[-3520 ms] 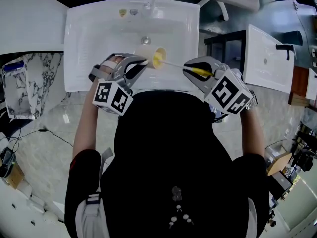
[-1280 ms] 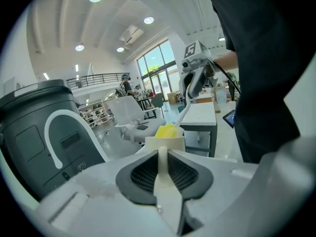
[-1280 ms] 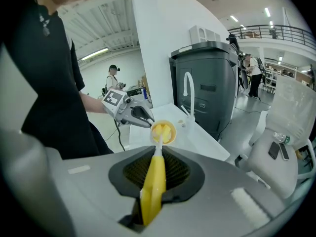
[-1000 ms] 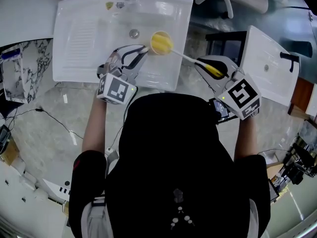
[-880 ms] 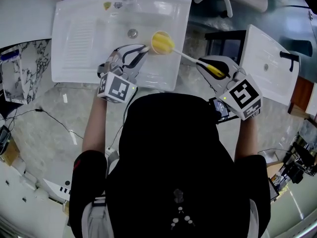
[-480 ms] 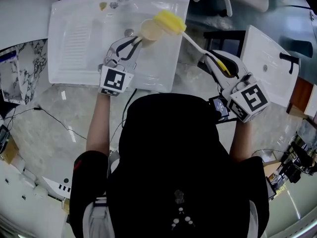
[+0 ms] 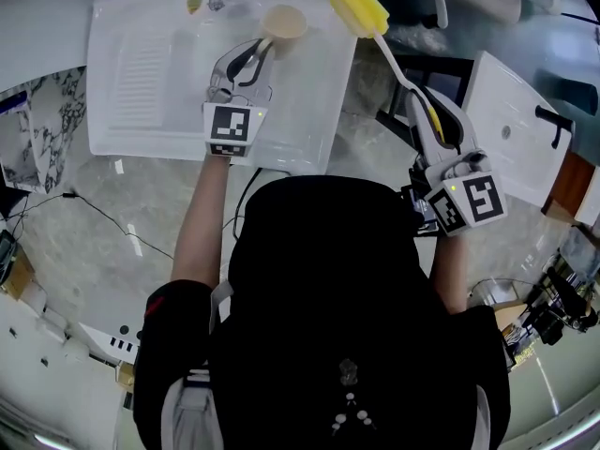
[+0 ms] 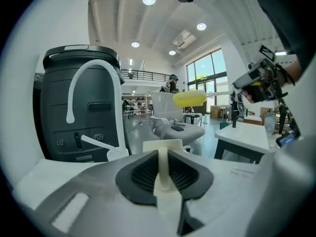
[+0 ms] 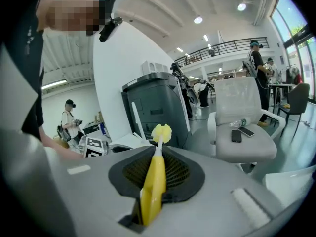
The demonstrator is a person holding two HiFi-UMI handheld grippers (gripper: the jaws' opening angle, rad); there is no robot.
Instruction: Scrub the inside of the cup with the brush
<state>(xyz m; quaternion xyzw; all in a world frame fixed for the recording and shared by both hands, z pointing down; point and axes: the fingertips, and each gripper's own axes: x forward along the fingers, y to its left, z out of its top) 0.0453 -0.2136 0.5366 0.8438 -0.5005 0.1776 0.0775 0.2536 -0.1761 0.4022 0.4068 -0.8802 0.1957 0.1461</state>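
While the left gripper (image 8: 161, 168) clenches its jaws on the handle of a cream plastic cup (image 7: 284, 22), the right gripper (image 9: 155, 167) is clamped on the yellow grip of a long-handled brush (image 9: 154, 181) – both tools full, neither set of jaws slack. In the left gripper view the pale handle stands upright between the dark ribbed pads, with the cup's body just past the jaw tips. In the right gripper view the yellow grip runs up between the pads, and the brush's thin white shaft goes on to its tip.

From the head view, the cup is held out over the far part of a white rectangular sink (image 7: 141, 73), close to the back rim and beside a white curved tap (image 8: 119, 125). The brush's yellow sponge head (image 7: 358, 7) is out of the cup and well to its right, above the sink's far right corner – the two are apart, not touching. The person's arms reach forward on either side, each gripper's marker cube facing the camera.

Beyond the sink stand a dark grey bin (image 9: 158, 107) and a white office chair (image 9: 242, 107) with two phones lying on its seat.
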